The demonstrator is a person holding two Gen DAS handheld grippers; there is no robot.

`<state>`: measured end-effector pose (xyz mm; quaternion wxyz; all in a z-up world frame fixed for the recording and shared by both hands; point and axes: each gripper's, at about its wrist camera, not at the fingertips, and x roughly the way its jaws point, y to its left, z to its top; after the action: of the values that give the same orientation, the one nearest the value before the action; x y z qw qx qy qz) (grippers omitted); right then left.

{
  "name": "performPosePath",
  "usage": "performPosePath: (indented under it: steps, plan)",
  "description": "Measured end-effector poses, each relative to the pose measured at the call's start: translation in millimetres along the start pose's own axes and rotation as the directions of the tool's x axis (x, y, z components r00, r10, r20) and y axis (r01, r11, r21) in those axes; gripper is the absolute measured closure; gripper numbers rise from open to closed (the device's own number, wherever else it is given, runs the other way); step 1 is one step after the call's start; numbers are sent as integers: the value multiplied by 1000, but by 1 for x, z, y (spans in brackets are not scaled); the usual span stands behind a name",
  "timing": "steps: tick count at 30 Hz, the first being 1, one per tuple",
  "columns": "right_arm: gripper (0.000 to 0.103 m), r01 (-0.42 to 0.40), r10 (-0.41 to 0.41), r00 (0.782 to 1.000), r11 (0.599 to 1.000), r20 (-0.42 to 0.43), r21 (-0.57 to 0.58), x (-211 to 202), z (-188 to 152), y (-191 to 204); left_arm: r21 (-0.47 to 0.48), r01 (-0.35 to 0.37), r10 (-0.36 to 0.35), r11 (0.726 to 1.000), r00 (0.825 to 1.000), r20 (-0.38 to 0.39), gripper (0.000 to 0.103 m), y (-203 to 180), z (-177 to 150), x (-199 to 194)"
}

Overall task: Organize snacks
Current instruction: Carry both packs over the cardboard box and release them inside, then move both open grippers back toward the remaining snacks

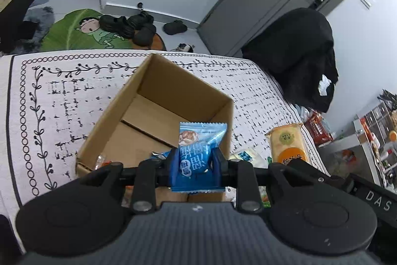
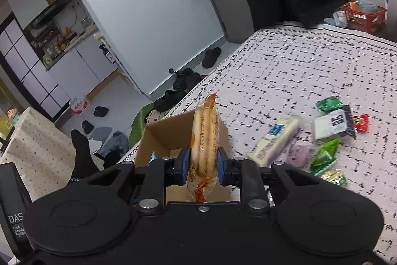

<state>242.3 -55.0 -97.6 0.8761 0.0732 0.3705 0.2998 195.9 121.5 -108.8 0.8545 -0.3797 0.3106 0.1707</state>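
Nearest in the left wrist view: left hand-held gripper (image 1: 195,162) clamped narrow on a small blue foil snack packet (image 1: 198,153), pinched across its middle so both crimped ends stick out free, probably for a clean drop on release. Packet held just above the near right corner of the open brown cardboard box (image 1: 158,116), gripper tilted downward toward the opening, apparently lined up for dropping in. Inside the box, low against the near wall, what look like a few wrappers, one blue, one clear with red, too hidden to name. Nearest in the right wrist view: right hand-held gripper (image 2: 201,167) likewise narrow, squeezing a long clear packet of pale biscuit sticks with orange ends (image 2: 204,140) near its lower end, packet standing upright, also poised over the same box. Just beyond, on the white bedcover with black dashes and leaf border (image 1: 62,96), box set well in from the edge, within reach of both hands. To the right on the bed, loose snacks awaiting sorting: a yellow cracker packet with an orange disc (image 1: 287,143), a pale rectangular wafer pack with a blue label (image 2: 275,140), green sachets (image 2: 325,153), a white and black pack (image 2: 333,124). Farther off, dark slippers on the floor and a black coat heaped by the bed's far corner.
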Motion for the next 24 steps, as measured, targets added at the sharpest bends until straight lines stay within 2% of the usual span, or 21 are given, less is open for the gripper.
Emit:
performPosePath:
  steps: [5,9,12,15,18,19,20,24]
  plan:
    - [80,-17,17,1000,1000,-14,-13,9,1,12,-26,-19,19,999,1000,8,71,7,4,-2]
    - [80,-31,30,999,999,-20,-21,15,2,21,-69,-35,36,997,999,16,55,14,8,-5]
    - [80,-45,44,999,999,-23,-25,18,4,27,-98,-42,44,994,999,17,51,21,12,-7]
    - [79,-57,56,998,998,-38,-20,24,5,32,-102,-47,50,994,998,24,41,22,17,-12]
    - [65,-41,41,998,999,-52,2,27,6,31,-94,-50,54,994,998,31,28,22,20,-17]
    - [57,-39,39,998,999,-45,6,25,5,30,-90,-50,53,995,998,33,24,21,20,-17]
    - [52,-36,36,999,999,-36,8,22,5,28,-89,-49,52,995,998,33,23,21,21,-18]
    - [52,-15,16,999,1000,-31,24,14,4,15,-90,-51,53,995,998,19,19,20,18,-15]
